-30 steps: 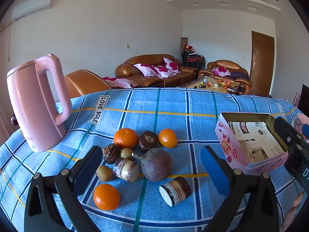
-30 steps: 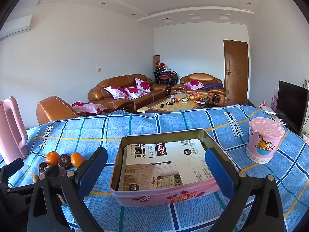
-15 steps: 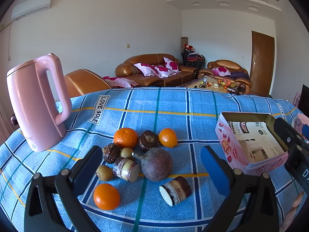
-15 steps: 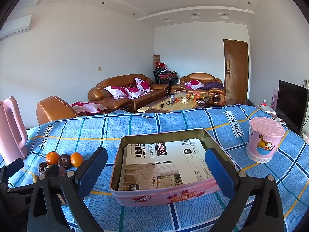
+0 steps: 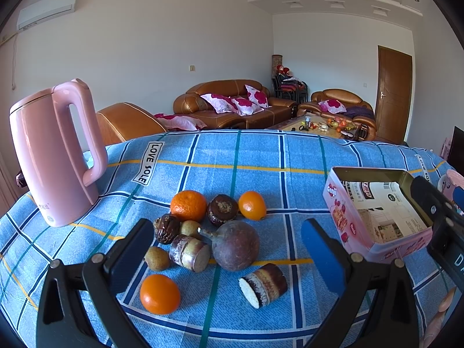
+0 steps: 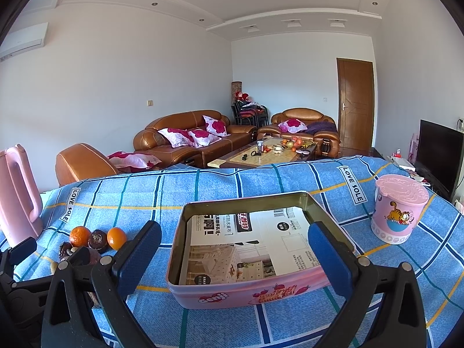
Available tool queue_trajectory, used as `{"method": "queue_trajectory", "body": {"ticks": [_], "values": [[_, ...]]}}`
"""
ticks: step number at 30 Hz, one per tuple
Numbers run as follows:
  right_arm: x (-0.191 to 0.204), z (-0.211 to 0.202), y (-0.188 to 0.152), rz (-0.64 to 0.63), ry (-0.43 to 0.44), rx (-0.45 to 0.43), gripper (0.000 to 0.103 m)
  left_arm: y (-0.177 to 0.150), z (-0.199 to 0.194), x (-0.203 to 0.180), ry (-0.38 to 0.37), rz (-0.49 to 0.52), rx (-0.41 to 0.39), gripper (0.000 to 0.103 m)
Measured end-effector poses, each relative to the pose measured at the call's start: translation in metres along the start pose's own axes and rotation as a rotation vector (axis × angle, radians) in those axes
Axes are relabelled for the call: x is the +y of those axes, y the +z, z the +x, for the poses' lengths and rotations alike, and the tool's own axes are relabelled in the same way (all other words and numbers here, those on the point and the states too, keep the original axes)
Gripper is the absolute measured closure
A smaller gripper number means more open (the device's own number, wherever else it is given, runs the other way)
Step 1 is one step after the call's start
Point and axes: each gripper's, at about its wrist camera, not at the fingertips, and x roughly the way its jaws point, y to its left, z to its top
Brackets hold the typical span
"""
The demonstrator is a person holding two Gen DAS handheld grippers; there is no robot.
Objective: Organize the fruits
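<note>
The left tool (image 5: 227, 256) is held spread wide and empty above the fruit cluster (image 5: 214, 232), which is grouped on the blue checked surface (image 5: 261, 150) beside a pink kettle (image 5: 55, 153). The right tool (image 6: 235, 253) is likewise spread and empty over the pink tin (image 6: 246, 290), lined with printed paper only.

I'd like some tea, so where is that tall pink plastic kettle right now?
The tall pink plastic kettle stands upright at the far left of the blue checked tablecloth in the left wrist view, left of the fruit pile, nearest the dimpled orange mandarin.
</note>
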Motion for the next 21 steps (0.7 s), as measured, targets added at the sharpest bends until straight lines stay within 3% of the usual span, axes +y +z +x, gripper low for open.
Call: {"method": "queue_trajectory", "body": {"ticks": [17,21], "values": [[0.003,0.0,0.0,-0.011,0.035,0.008,0.001,-0.003,0.005,0.01,0.01,-0.003,0.038,0.0],[0.005,0.003,-0.002,-0.003,0.098,0.036,0.001,0.007,0.007,0.028,0.011,0.01,0.042,0.0]]}}
